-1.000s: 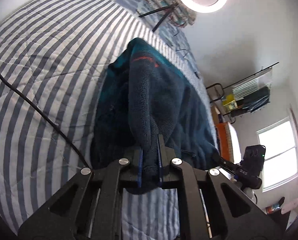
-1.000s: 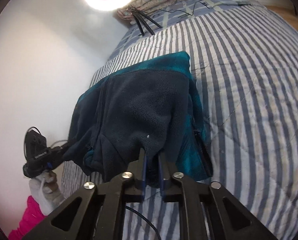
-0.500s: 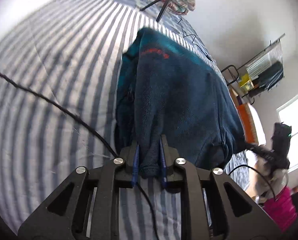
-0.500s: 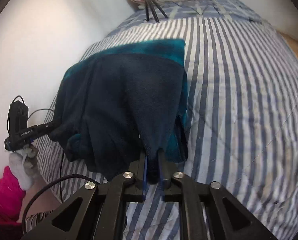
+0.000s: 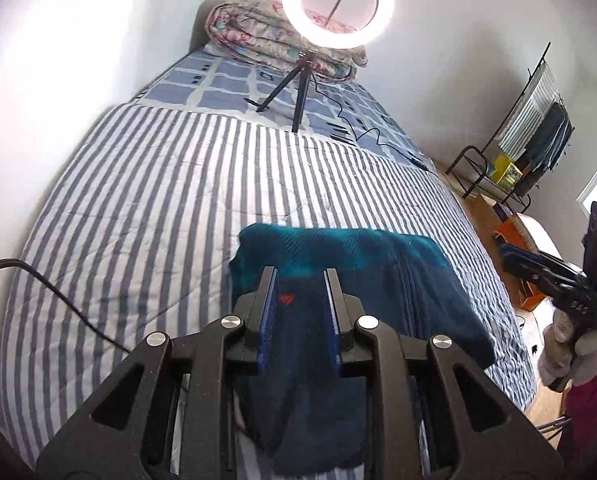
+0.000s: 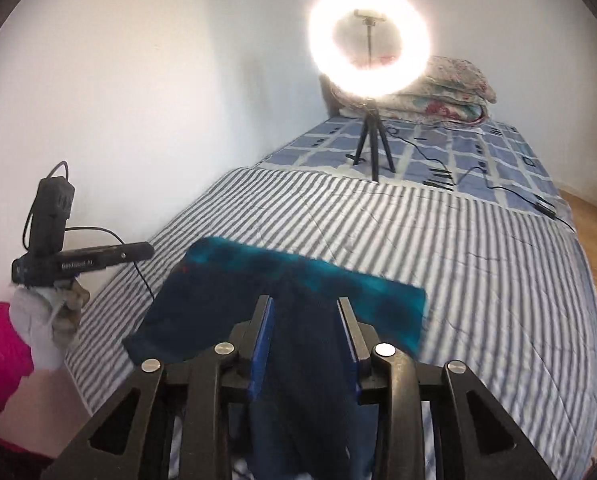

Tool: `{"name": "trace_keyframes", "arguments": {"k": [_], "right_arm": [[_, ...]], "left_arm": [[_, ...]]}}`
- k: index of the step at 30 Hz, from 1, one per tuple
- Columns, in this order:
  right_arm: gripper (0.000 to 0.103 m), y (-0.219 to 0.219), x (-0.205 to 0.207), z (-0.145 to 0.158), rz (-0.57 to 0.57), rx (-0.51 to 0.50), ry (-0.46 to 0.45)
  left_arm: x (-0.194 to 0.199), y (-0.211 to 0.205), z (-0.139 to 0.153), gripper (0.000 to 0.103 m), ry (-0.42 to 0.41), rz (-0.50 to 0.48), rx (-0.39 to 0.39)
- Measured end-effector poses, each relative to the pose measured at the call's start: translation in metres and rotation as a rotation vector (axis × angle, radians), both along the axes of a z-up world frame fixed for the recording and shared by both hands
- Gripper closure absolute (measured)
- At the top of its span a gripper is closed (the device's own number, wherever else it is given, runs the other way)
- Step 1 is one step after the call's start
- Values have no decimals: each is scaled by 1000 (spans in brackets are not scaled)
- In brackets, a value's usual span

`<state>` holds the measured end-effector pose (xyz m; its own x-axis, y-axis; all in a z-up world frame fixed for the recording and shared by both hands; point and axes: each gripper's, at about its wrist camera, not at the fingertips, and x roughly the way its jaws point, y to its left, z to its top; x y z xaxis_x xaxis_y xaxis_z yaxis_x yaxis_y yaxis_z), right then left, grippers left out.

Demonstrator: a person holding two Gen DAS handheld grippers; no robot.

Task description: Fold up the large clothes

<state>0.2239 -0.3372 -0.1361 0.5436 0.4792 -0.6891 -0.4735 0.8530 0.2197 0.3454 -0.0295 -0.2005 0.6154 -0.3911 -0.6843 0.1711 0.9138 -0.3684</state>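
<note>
A dark navy fleece jacket (image 5: 338,292) with a teal band and a small red logo lies folded on the striped bed cover (image 5: 146,208). It also shows in the right wrist view (image 6: 266,304). My left gripper (image 5: 300,276) is open, its fingers apart just above the fleece. My right gripper (image 6: 304,306) is open too, fingers apart over the jacket's near part. The right gripper also shows in the left wrist view (image 5: 538,272), and the left gripper in the right wrist view (image 6: 82,258).
A lit ring light on a tripod (image 5: 298,92) stands at the head of the bed, its cable (image 5: 362,136) trailing right. Folded floral bedding (image 5: 274,40) lies behind it. A black cable (image 5: 58,296) crosses the cover at left. A rack (image 5: 510,168) stands on the floor at right.
Both grippers have opened and let go of the fleece, which now lies on the bed. Both have drawn back and tilted up towards the head of the bed.
</note>
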Motion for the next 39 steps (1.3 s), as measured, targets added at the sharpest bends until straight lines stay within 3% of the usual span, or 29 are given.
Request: {"name": "trace_keyframes", "arguments": {"k": [5,10,14,17,21,25,27,29,34,39], "right_arm": [[78,46,49,-35,37,-25,72],[80,65,65,-78,59,-83,136],[80,69,54,-110,75,-143,173],[81,62,47,-131,58,-111,189],[82,55,49,-117,53,-87,225],[82,33,30,-88,48,-71,181],[81,19,16,-79,45,-57,169],[80,11,3,-70,54,-44,155],[79,28,-16,-68,124,-15,162],[78,61,-29,-81,240,-76,166]], "left_arm": [[33,-26,-19,83,25,-37,66],[59,-35,-50,83,62,-45,145],[76,-33,-87,83,118,-59,160],[78,-27,-109,84,118,-49,99],[69,-18,-90,84,117,-53,73],[48,-8,-65,81,68,-61,70],[42,3,-60,59,74,-46,43],[47,21,-61,51,103,-2,-48],[74,53,-82,50,234,84,-346],[104,47,-96,50,304,14,-418]]}}
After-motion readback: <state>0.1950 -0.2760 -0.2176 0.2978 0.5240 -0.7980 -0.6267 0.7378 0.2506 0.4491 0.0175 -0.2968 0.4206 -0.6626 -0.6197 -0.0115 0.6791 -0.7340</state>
